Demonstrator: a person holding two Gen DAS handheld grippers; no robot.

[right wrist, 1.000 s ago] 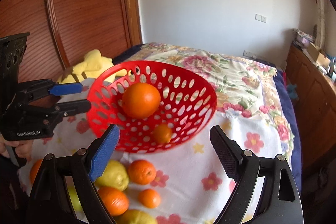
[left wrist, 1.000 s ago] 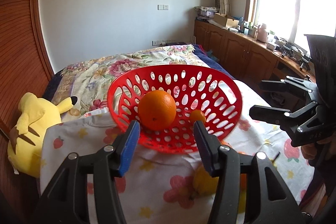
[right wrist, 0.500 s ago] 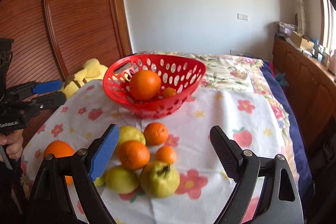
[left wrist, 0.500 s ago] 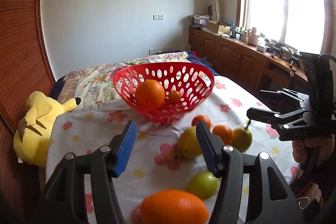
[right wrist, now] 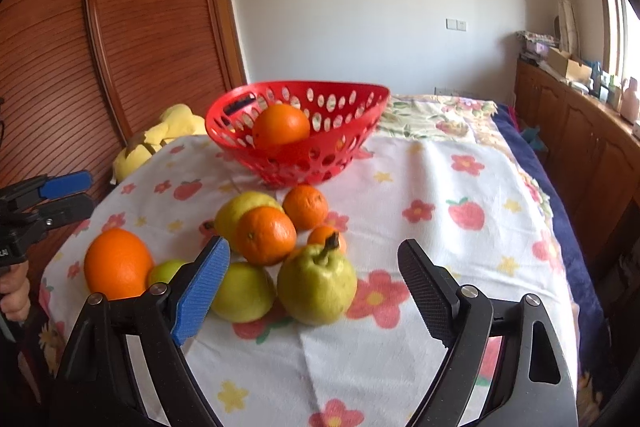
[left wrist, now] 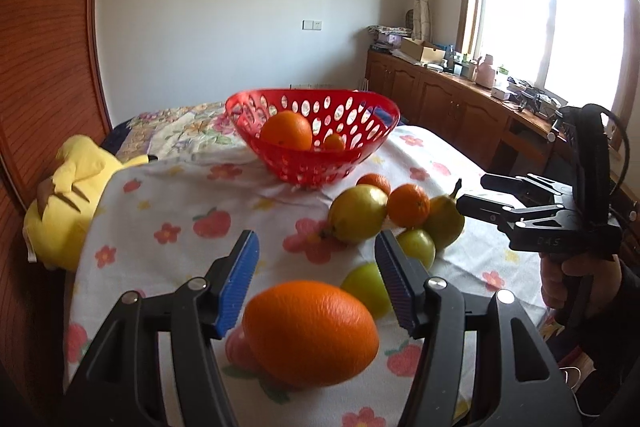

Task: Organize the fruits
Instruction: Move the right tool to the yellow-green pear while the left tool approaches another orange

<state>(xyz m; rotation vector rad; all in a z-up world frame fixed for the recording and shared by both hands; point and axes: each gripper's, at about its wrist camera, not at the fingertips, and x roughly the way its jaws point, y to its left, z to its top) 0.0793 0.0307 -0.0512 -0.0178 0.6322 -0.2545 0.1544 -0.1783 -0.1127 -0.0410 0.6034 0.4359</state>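
Left tongs (left wrist: 316,277) opening, nothing gripped, astride big orange (left wrist: 311,331) low centre, long axis crosswise; right tongs (right wrist: 314,289) open, empty, before pear (right wrist: 317,283).

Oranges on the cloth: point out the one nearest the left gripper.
The big orange lying alone at the cloth's near edge, between the opening left gripper fingers, untouched. The other loose oranges sit clustered with the pears near the red basket.
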